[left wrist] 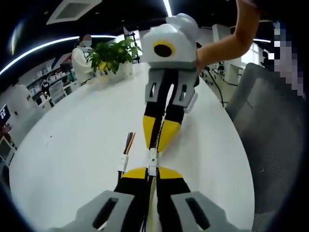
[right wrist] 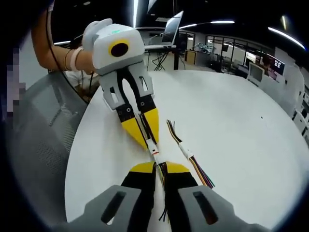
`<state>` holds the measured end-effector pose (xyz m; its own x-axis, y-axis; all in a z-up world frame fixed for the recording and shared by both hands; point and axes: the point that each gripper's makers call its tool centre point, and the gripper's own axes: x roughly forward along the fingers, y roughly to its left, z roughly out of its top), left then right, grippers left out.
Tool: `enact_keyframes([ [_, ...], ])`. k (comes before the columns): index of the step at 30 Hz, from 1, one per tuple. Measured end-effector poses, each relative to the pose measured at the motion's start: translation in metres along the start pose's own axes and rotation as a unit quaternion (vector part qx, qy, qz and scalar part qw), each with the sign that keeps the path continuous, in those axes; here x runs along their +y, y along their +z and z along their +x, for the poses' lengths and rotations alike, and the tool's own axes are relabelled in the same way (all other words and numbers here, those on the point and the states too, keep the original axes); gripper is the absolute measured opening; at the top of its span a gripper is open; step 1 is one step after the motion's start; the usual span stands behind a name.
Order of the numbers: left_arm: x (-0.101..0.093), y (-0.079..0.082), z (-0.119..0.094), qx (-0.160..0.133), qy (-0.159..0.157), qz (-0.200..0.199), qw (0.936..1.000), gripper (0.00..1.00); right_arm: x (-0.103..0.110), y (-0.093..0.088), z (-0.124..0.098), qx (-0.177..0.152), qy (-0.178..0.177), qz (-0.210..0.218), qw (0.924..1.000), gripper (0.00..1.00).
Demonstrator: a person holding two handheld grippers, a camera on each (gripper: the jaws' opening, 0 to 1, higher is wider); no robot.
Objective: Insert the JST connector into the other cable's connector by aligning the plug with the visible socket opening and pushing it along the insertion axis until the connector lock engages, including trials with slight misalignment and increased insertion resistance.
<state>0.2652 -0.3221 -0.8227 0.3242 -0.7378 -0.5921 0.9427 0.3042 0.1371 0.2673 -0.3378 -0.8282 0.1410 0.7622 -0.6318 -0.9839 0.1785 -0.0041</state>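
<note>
Facing tools (left wrist: 152, 169) (right wrist: 161, 168) gripping connectors (left wrist: 152, 161), laptop (right wrist: 170, 29) behind

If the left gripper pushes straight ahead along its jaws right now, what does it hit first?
Most likely the white connector held between both tips, then the right gripper directly opposite. Depth is unclear; they look nearly touching.

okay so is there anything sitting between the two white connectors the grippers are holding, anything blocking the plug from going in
Nothing visible does. The left gripper and right gripper hold the white connectors tip to tip above the white table. A spare cable lies beside them, off the line.
</note>
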Motion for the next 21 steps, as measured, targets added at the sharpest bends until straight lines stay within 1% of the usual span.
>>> enact_keyframes([
  [10, -0.0033, -0.0036, 0.0037, 0.018, -0.002, 0.011, 0.9998, 0.00, 0.0019, -0.0049, 0.0031, 0.007, 0.008, -0.003, 0.9999, 0.03],
  [19, -0.0009, -0.0058, 0.0046, 0.018, -0.004, 0.006, 0.9998, 0.00, 0.0018, -0.0060, 0.0033, 0.007, 0.010, -0.002, 0.9999, 0.03],
  [21, -0.0009, -0.0081, 0.0051, 0.023, -0.005, 0.011, 0.9997, 0.00, 0.0021, -0.0058, 0.0039, 0.006, 0.010, -0.003, 0.9999, 0.03],
])
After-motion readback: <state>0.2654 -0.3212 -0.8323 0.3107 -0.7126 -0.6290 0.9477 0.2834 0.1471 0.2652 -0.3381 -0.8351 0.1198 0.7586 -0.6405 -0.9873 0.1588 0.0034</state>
